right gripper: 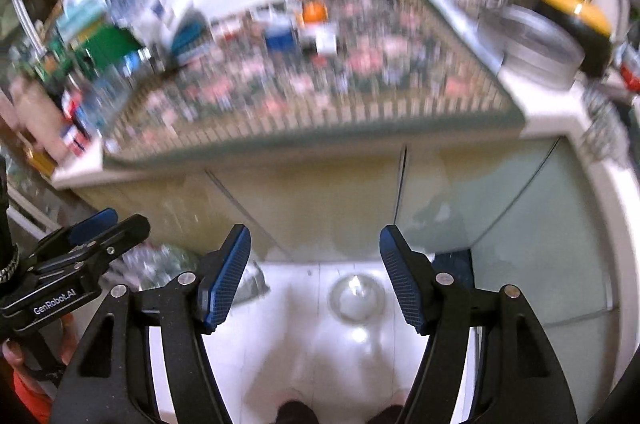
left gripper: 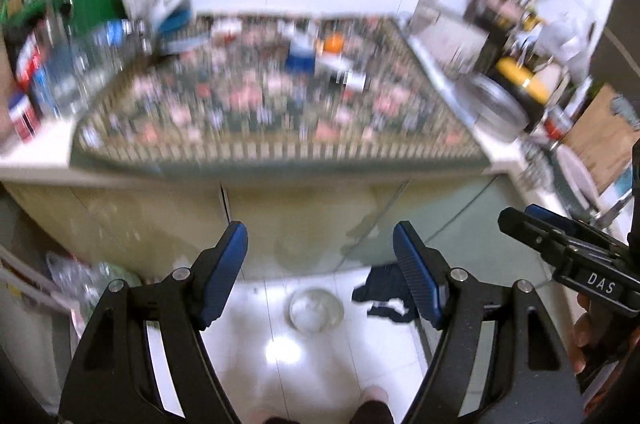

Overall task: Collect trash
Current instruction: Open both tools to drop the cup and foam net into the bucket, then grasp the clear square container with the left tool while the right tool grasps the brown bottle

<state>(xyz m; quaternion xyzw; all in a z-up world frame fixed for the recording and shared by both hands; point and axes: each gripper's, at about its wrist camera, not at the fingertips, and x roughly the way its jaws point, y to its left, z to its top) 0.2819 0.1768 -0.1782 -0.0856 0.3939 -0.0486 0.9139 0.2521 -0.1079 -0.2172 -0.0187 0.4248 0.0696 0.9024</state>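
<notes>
**Left wrist view and right wrist view: both tools released above the floor before a cluttered tabletop**

Left wrist view: the left tool (left gripper: 320, 276) occupies the lower half of the frame, its blue-padded fingers (left gripper: 224, 272) spread wide with nothing between them. Below the gap, on the white tiled floor (left gripper: 280, 376), lies a clear round lid-like object (left gripper: 316, 309), and just right of it a dark crumpled scrap (left gripper: 380, 290), partly hidden behind the right finger. At the lower left of the frame, a heap of clear crumpled plastic (left gripper: 86, 278) rests against the cabinet front (left gripper: 152, 220). The right tool (left gripper: 560, 244) enters from the right edge; its jaws cannot be judged here. The tabletop (left gripper: 36, 152), across the middle of the frame, carries a floral patterned mat (left gripper: 260, 104); everything on it is motion-blurred. Small items, among them a blue container (left gripper: 300, 58) and an orange-topped one (left gripper: 333, 44), stand at the mat's far side in the upper centre. Bottles and boxes (left gripper: 80, 36) crowd the upper left.

Right wrist view: the right tool (right gripper: 316, 276) likewise stands released and empty in the lower half. The clear round object (right gripper: 356, 298) lies on the floor between its fingers. The left tool (right gripper: 100, 236) shows at the lower left edge, with the crumpled plastic (right gripper: 160, 262) just beyond it. A metal pan (right gripper: 536, 42) and a yellow-lidded black pot (right gripper: 576, 12) sit at the upper right.
</notes>
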